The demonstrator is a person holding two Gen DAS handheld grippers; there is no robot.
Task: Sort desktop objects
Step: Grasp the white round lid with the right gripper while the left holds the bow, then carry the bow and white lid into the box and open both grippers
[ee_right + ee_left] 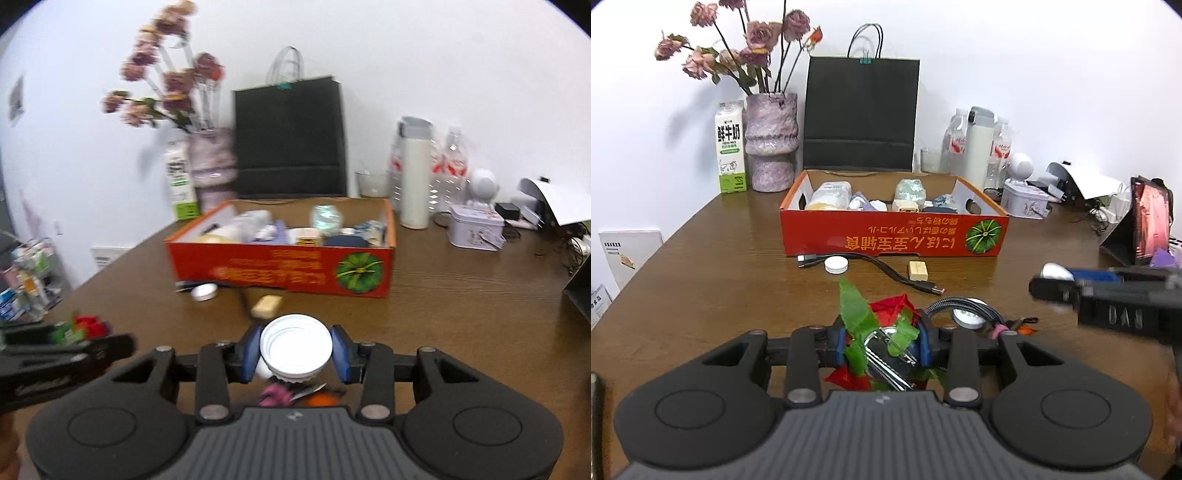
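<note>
Brown wood-grain counter (pixel 701 280) carrying the sorting scene, as I see it through both wrist cameras. My left tool (pixel 882 341) is clamped on a red artificial rose with green fabric leaves (pixel 886 314), its blue pads pressing the leaves on either side, with a shiny metal piece caught among the leaves that I cannot identify. My right tool (pixel 295 352) grips a white round plastic lid (pixel 295 349) between its blue pads, the lid's hollow side facing the camera; the view here is blurred. Ahead of both tools, toward the far side of the counter, stands an open red cardboard box with a green pumpkin print (pixel 894 236), already holding several small items. Just before the box lie a black cable with plugs (pixel 875 264), a small white round puck (pixel 836 264) and a pale yellow rectangular block (pixel 918 270). A coiled grey braided cable (pixel 964 308) rests near the left tool, over a white disc. Behind the box stand a black paper bag (pixel 862 114), a mottled pink vase of dried roses (pixel 771 142) and a green-and-white milk carton (pixel 730 147).
</note>
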